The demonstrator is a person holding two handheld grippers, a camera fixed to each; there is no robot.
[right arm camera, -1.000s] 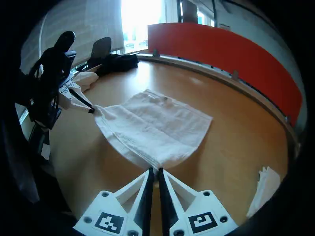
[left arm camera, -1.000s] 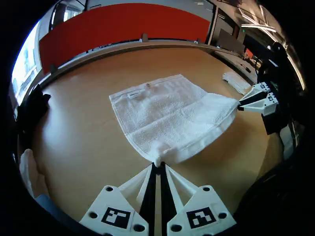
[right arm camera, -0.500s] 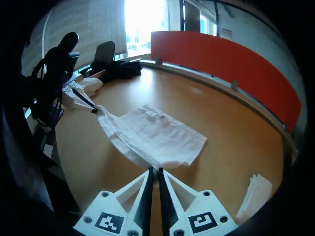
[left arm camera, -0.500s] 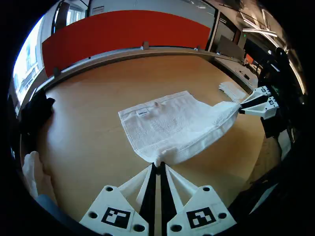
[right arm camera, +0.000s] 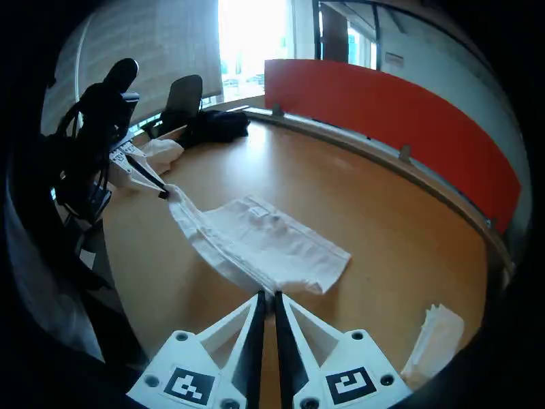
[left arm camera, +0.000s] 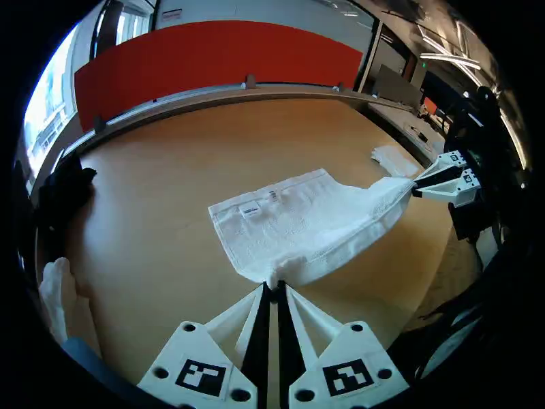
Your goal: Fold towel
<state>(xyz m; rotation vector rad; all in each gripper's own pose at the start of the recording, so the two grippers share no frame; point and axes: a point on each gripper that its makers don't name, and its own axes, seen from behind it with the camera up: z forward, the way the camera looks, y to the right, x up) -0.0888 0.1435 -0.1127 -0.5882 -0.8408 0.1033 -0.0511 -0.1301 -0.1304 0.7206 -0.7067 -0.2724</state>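
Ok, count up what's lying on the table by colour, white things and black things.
White: 3 (towel, folded stack, loose cloth)
Black: 1 (bundle)
Total: 4

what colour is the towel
White: the terry-cloth towel shows best in the left gripper view.

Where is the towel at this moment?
In the left gripper view the towel lies centred on the table, far part flat, near corners pinched by the left gripper, bottom centre, and the right gripper, at right.
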